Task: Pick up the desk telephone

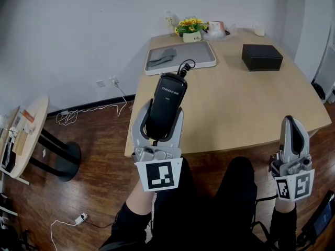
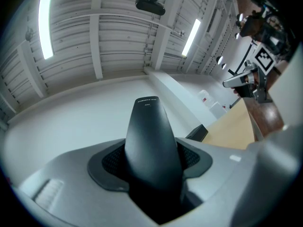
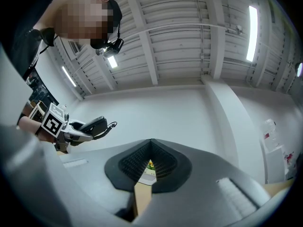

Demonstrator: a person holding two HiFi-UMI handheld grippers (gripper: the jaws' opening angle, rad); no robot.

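A black telephone handset (image 1: 166, 101) is held up in front of the wooden table's near edge, with my left gripper (image 1: 161, 113) shut on its lower half. Its short cord (image 1: 184, 67) curls from the top end. In the left gripper view the handset (image 2: 152, 141) stands straight up between the two dark pads (image 2: 106, 162). My right gripper (image 1: 291, 127) hovers at the lower right, off the table's near corner, shut with nothing in it. In the right gripper view only a thin slit shows between its pads (image 3: 163, 163), and the handset (image 3: 92, 126) appears far left.
On the wooden table (image 1: 235, 114) sit a white tray (image 1: 207, 60) holding a grey object, a black box (image 1: 261, 56) and a pot of yellow flowers (image 1: 191, 27). A round side table (image 1: 29, 135) stands at the left. Cables lie on the wooden floor (image 1: 94, 109).
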